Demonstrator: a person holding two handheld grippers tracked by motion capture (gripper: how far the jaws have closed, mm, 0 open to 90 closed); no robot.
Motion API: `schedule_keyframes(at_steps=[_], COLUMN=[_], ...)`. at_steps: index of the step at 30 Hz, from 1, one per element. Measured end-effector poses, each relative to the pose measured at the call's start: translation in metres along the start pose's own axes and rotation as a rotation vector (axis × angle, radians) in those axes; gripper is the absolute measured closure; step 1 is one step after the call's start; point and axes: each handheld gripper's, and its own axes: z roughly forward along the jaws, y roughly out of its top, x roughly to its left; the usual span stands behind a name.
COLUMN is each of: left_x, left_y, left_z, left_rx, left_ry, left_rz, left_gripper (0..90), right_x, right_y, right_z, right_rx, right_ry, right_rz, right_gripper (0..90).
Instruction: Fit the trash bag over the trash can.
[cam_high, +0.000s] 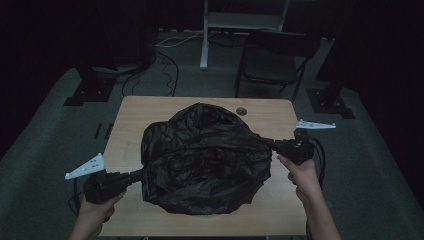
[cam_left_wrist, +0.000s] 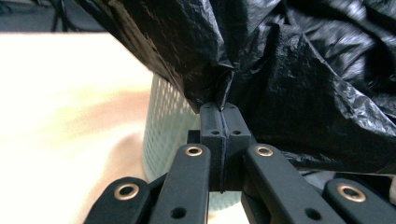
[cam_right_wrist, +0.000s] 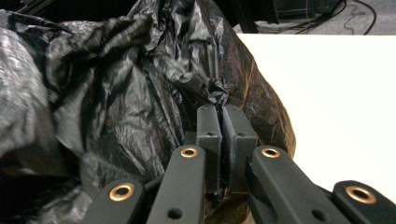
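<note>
Bag: black bag (cam_high: 205, 155) mid-frame on the table (cam_high: 280, 112), draped over a white mesh bin (cam_left_wrist: 166, 126).
Left gripper (cam_high: 134, 175): jaws pinched together on the bag's lower-left edge.
Right gripper (cam_high: 265, 142): jaws clamped on its right edge.

The high view is looking forward and down from above the table's near edge. Each gripper view is looking along its own jaws, very close to the black bag (cam_high: 205, 157), the part all three are sharing.
</note>
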Motion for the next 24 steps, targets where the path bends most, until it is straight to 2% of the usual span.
schedule_keyframes(at_steps=[4,6,8,13,16,20,22,24], left_x=[-0.002,-0.003,-0.002,0.006,0.008,0.003,0.001,0.001], left_y=[-0.016,-0.024,-0.032,-0.043,-0.046,-0.051,-0.052,-0.052], left_z=[0.006,0.011,0.016,0.022,0.026,0.034,0.036,0.035], left_rx=[0.073,0.118,0.138,0.148,0.165,0.198,0.2,0.198], left_ry=[-0.003,0.018,0.008,0.01,0.006,0.017,0.022,0.056], left_rz=[0.014,0.036,0.021,-0.017,-0.02,0.012,0.021,0.039], left_gripper=[90.0,90.0,90.0,90.0,90.0,90.0,90.0,90.0], right_x=[0.002,0.003,0.0,-0.013,-0.014,-0.019,-0.018,-0.015], right_y=[-0.012,-0.019,-0.028,-0.044,-0.048,-0.056,-0.059,-0.062], right_z=[0.007,0.012,0.019,0.03,0.035,0.039,0.038,0.036], right_rx=[0.03,0.065,0.096,0.124,0.146,0.142,0.143,0.139], right_ry=[-0.067,-0.096,-0.112,-0.071,-0.087,-0.077,-0.076,-0.081], right_rz=[-0.034,-0.055,-0.056,0.002,-0.013,0.017,0.006,0.0], right_gripper=[86.7,87.8,89.7,90.0,90.0,90.0,90.0,90.0])
